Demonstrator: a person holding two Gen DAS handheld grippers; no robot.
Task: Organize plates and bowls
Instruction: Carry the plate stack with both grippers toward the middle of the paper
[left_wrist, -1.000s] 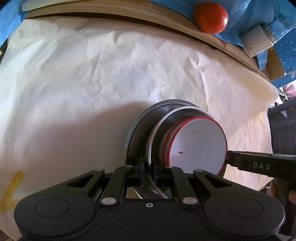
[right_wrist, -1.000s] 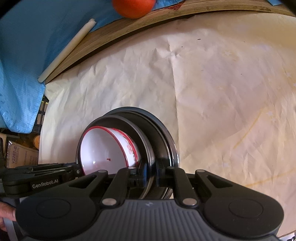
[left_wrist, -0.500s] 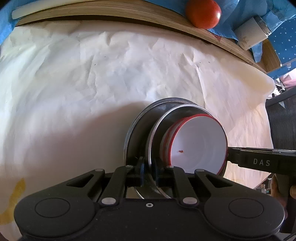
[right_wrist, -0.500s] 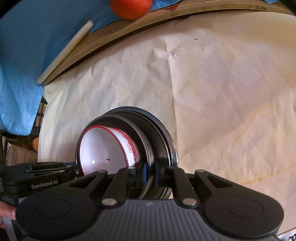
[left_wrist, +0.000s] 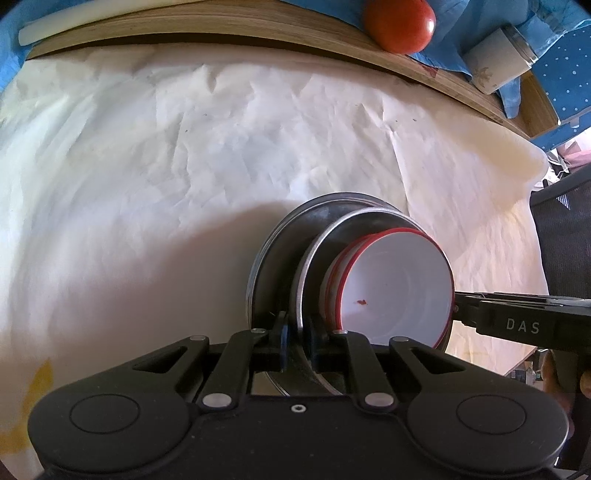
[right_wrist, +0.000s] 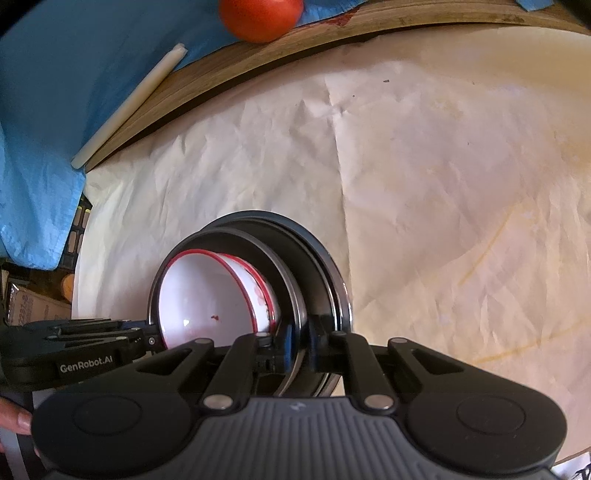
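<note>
A stack of steel plates (left_wrist: 280, 254) holds white bowls with red rims (left_wrist: 399, 291) nested on top. The stack is lifted and tilted above the paper-covered table. My left gripper (left_wrist: 297, 341) is shut on the plates' rim on one side. My right gripper (right_wrist: 297, 341) is shut on the rim of the same steel plates (right_wrist: 317, 266) on the opposite side, with the bowls (right_wrist: 207, 299) facing left. Each gripper shows in the other's view: the right one (left_wrist: 517, 325), the left one (right_wrist: 74, 350).
Creased white paper (left_wrist: 184, 166) covers the table. A wooden board edge (left_wrist: 221, 33) runs along the back with a red tomato (left_wrist: 399, 22) and a white cup (left_wrist: 498, 59) on blue cloth. A white stick (right_wrist: 125, 110) lies on the board's left end.
Both grippers with the stack have shifted slightly over the table; the tomato and board have drifted in view. The grips are unchanged.
</note>
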